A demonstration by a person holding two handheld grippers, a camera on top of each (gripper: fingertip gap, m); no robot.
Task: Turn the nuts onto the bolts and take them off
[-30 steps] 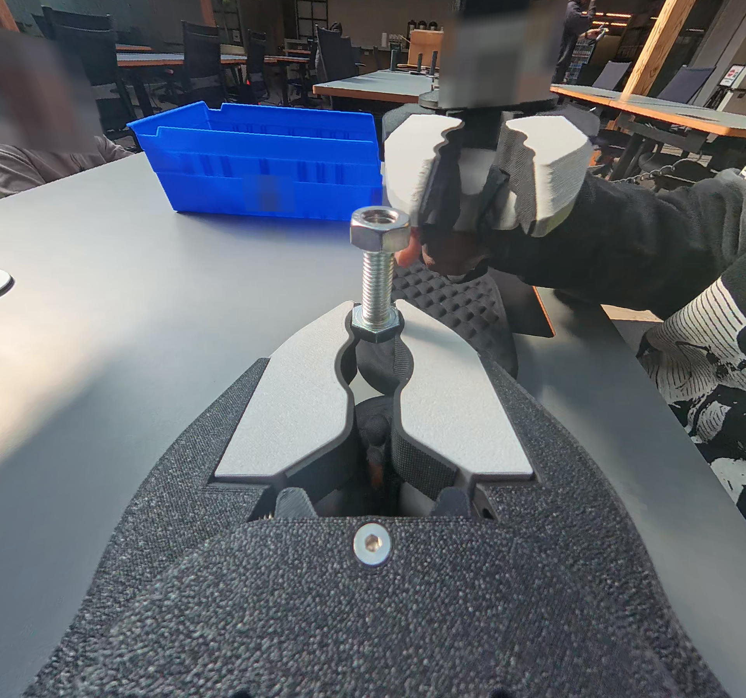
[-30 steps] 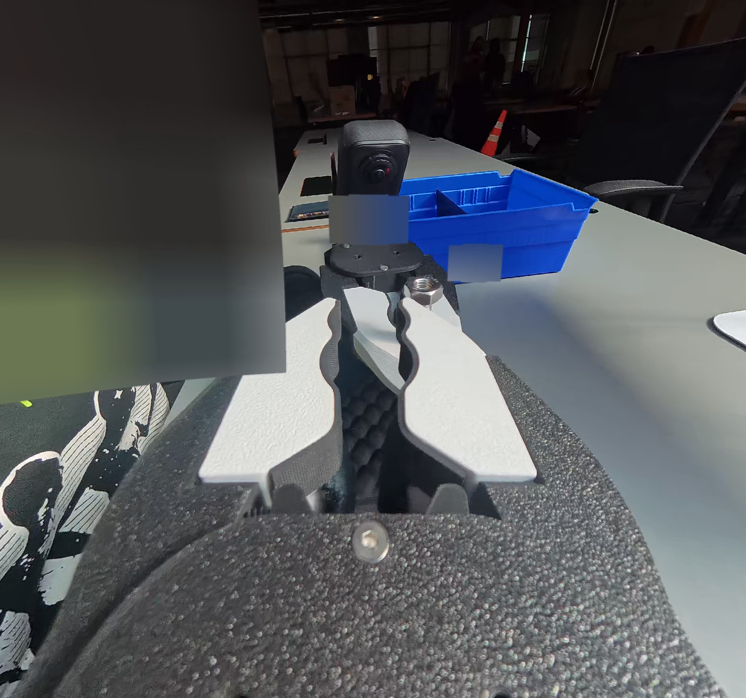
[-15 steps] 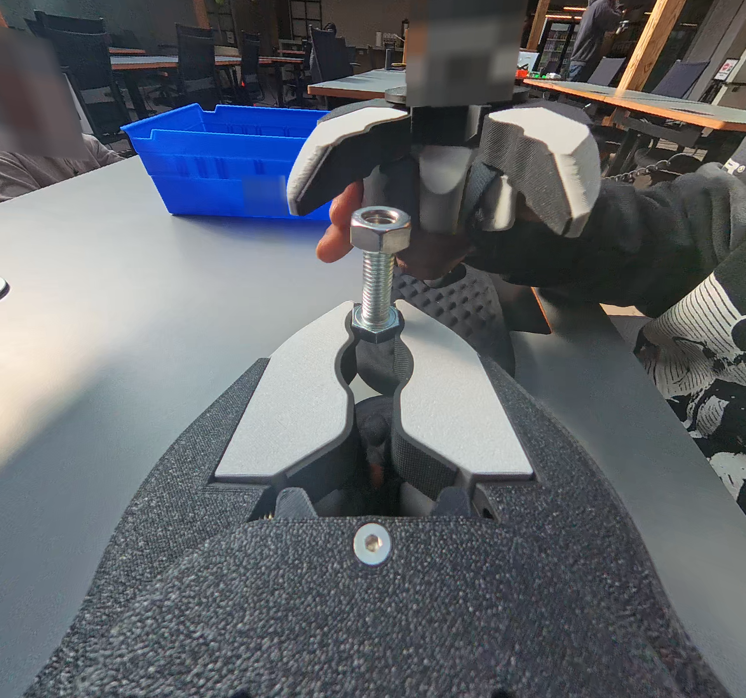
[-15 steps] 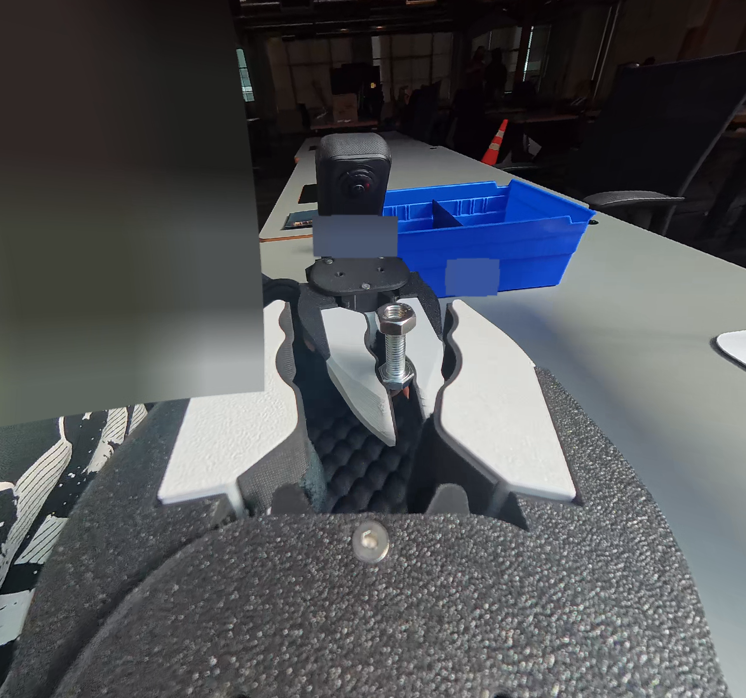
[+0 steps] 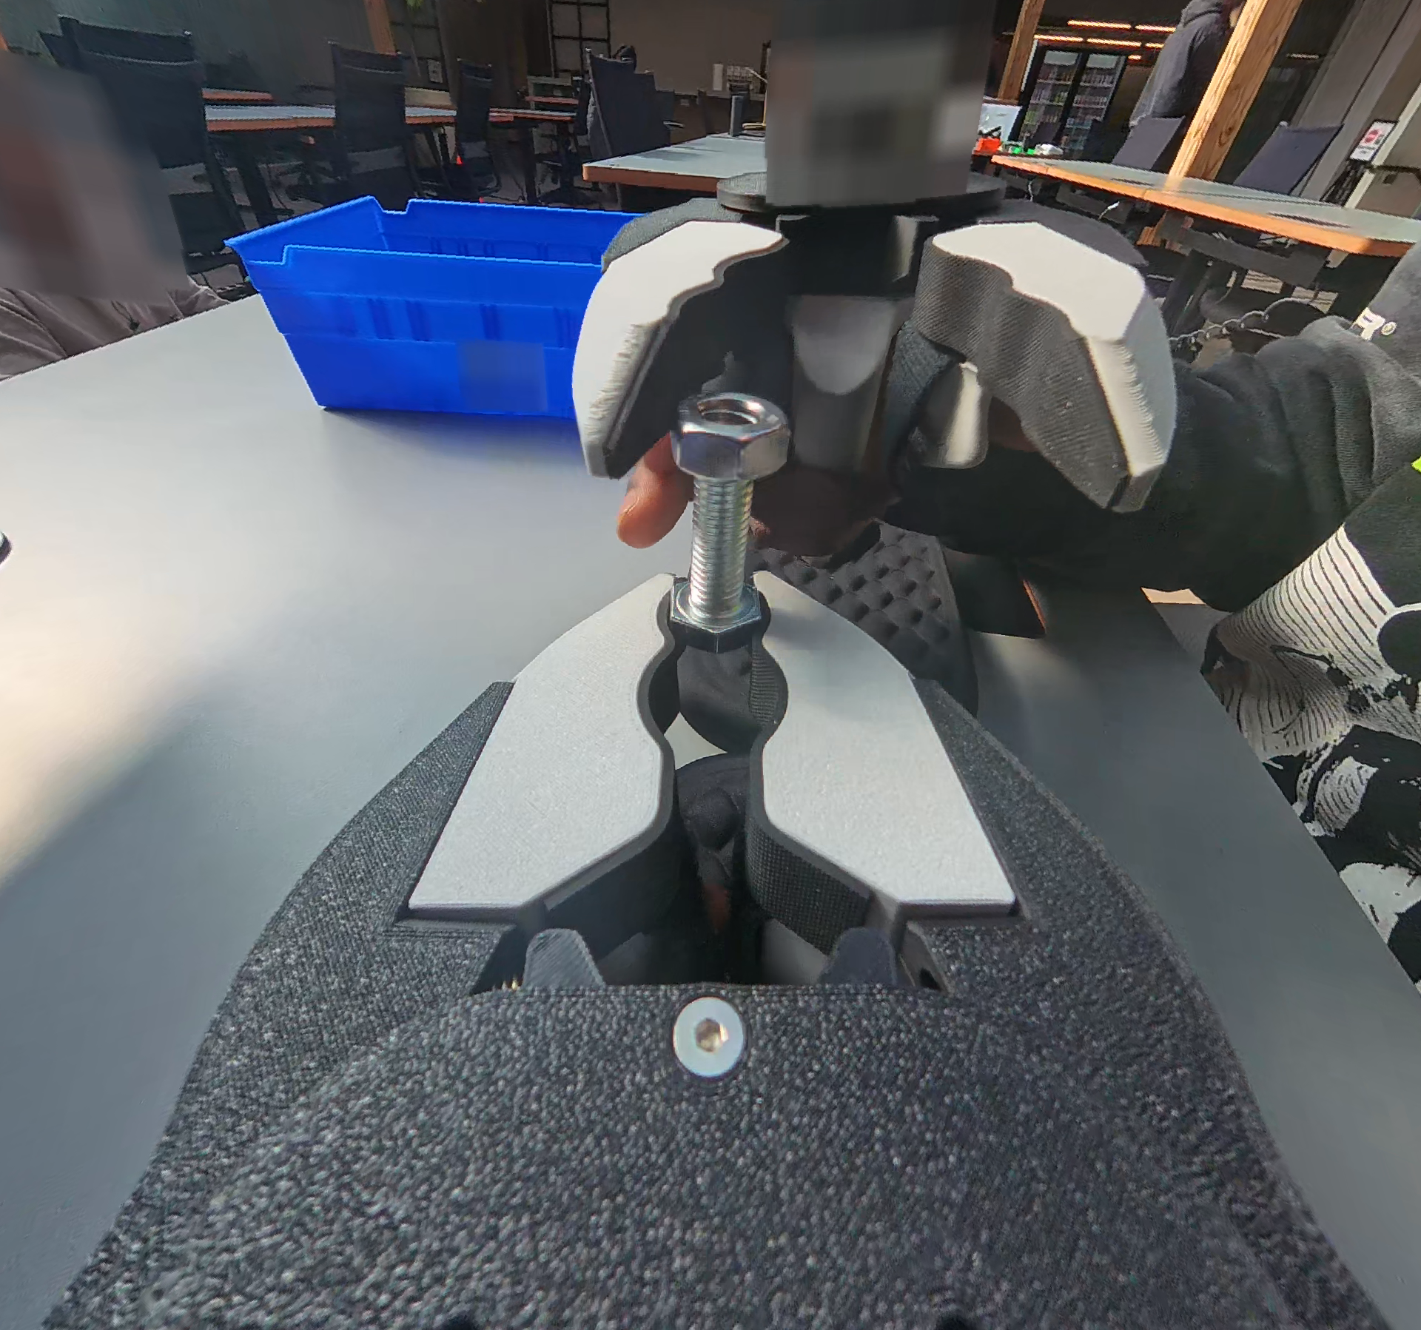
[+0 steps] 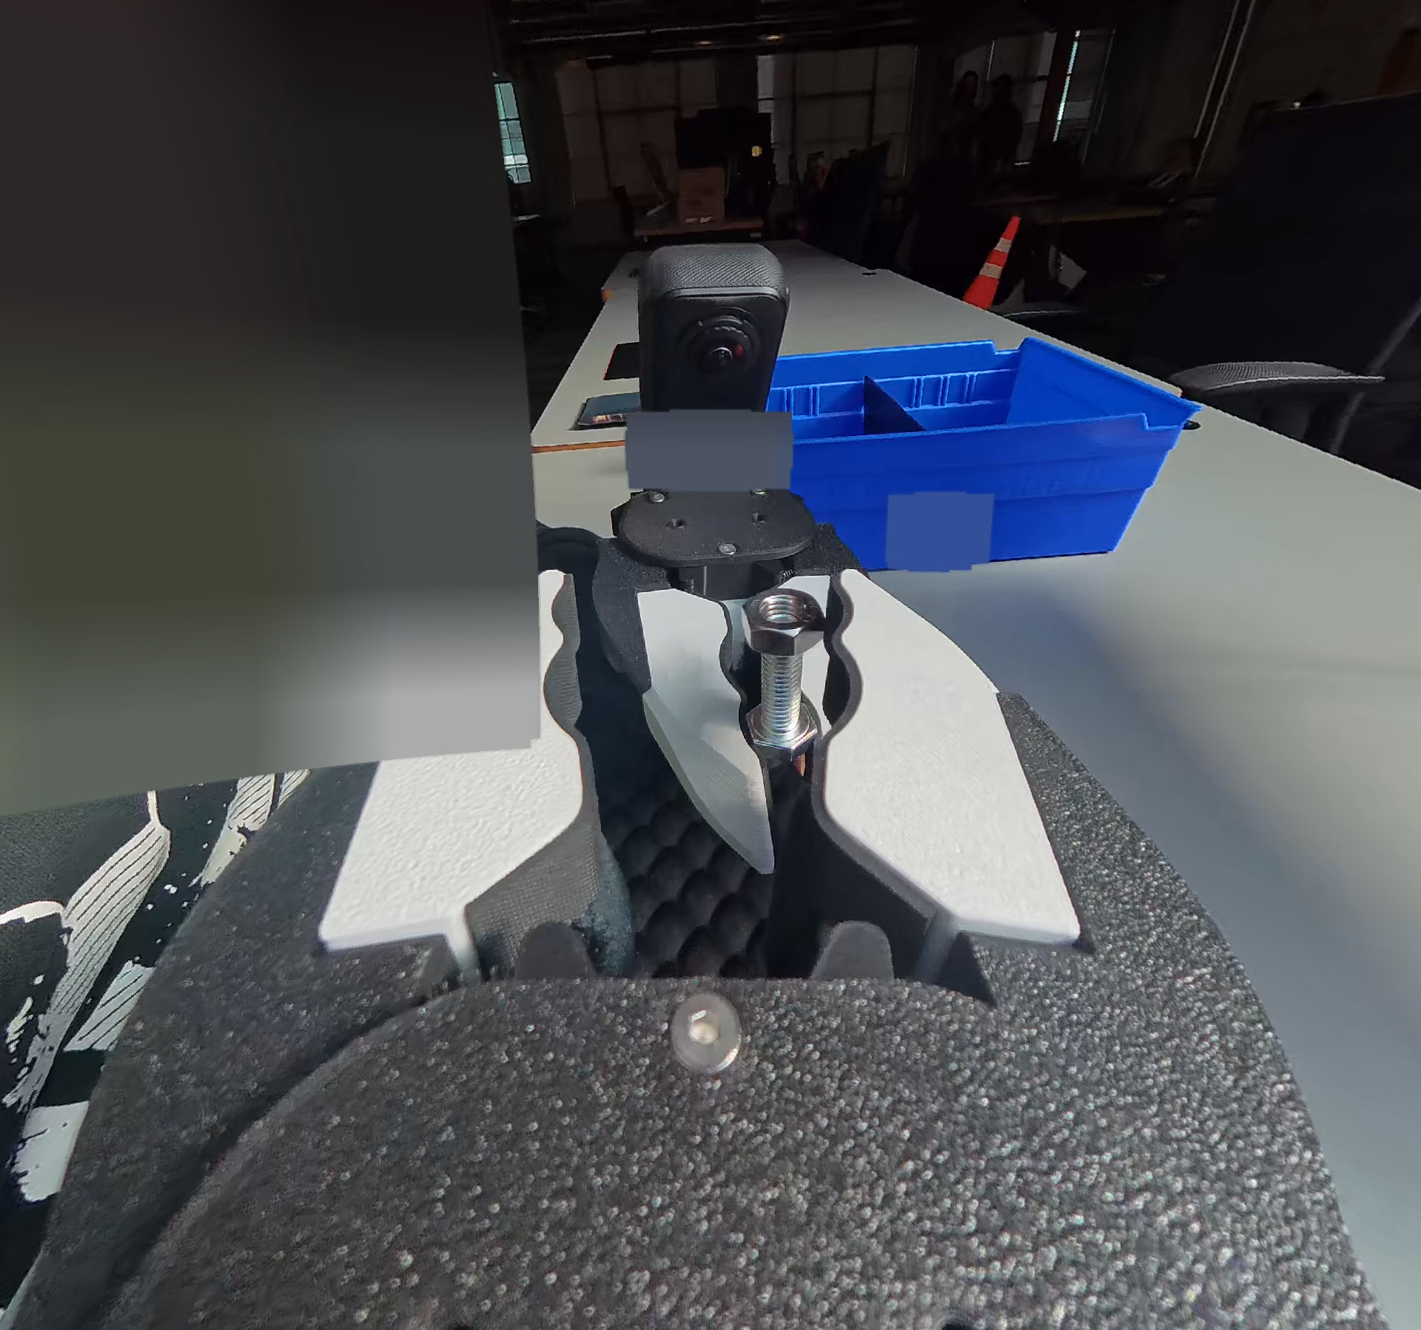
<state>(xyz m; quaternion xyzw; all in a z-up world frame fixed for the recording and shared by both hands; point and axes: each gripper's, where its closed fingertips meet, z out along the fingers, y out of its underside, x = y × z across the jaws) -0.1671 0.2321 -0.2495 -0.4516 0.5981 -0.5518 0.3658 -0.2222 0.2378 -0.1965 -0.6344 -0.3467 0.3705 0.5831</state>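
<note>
A silver bolt (image 5: 720,539) stands upright with its hex base clamped between the tips of my left gripper (image 5: 719,628), which is shut on it. A silver nut (image 5: 730,436) sits at the top of the thread. My right gripper (image 5: 865,462) faces it from behind, open, with its fingers (image 5: 661,339) spread wide. In the right wrist view the nut (image 6: 784,620) and bolt (image 6: 780,678) sit between the tips of the open right gripper (image 6: 703,601), closer to the right-hand finger (image 6: 923,755). The left gripper (image 6: 777,755) points toward this camera.
A blue divided bin (image 5: 430,324) stands on the grey table (image 5: 231,562) behind the bolt, also in the right wrist view (image 6: 1000,462). A black dimpled foam pad (image 5: 869,601) lies under the grippers. A person's dark sleeve (image 5: 1269,462) reaches in from the right. Tip to tip, the grippers are about 7 cm apart.
My right gripper went from nearly shut beside the bolt to wide open, and has moved in so that the nut lies between its fingertips. The left gripper and bolt have held still.
</note>
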